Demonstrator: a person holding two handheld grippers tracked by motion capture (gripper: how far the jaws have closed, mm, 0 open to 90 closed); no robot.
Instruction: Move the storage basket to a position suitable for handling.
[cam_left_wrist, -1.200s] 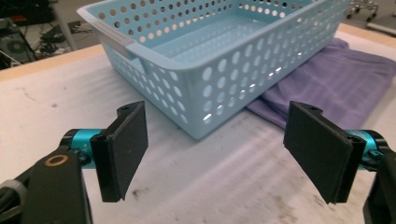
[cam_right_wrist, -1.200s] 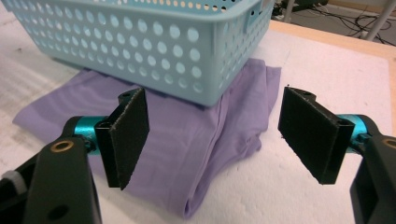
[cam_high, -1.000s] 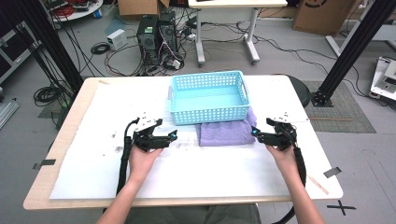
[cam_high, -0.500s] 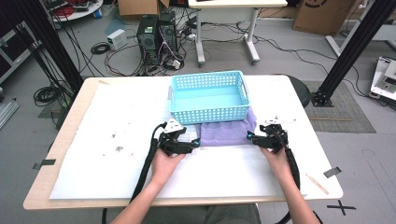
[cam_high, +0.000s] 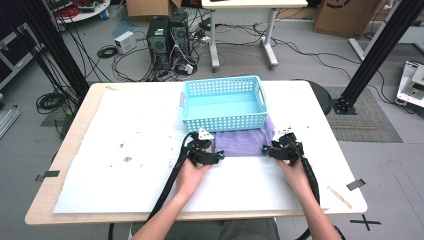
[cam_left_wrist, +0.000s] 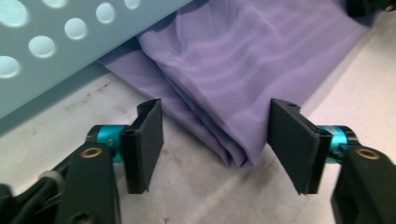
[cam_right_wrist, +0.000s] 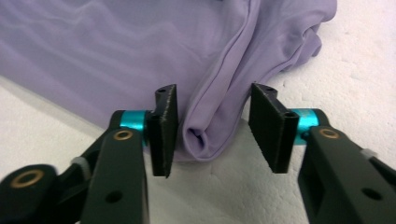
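Note:
A folded purple cloth (cam_high: 244, 140) lies on the white table cover just in front of a light blue perforated basket (cam_high: 223, 103). My left gripper (cam_high: 219, 157) sits at the cloth's near left corner. In the left gripper view, the left gripper (cam_left_wrist: 217, 119) straddles that folded corner of the cloth (cam_left_wrist: 233, 56) with gaps on both sides. Its jaws have just been closing. My right gripper (cam_high: 265, 149) is at the near right corner. In the right gripper view, the right gripper (cam_right_wrist: 215, 95) flanks a rolled fold of the cloth (cam_right_wrist: 116, 46), also just closing, its pads not visibly pressing.
The basket's wall (cam_left_wrist: 42, 51) stands right behind the cloth, touching its far edge. The white cover (cam_high: 125, 165) has some dark specks at the left. Cables trail from both grippers toward the table's near edge. Computers and wires sit on the floor beyond.
Both hands moved inward to the cloth, the left one much farther to the right. Both grippers' jaws narrowed around the cloth's near corners.

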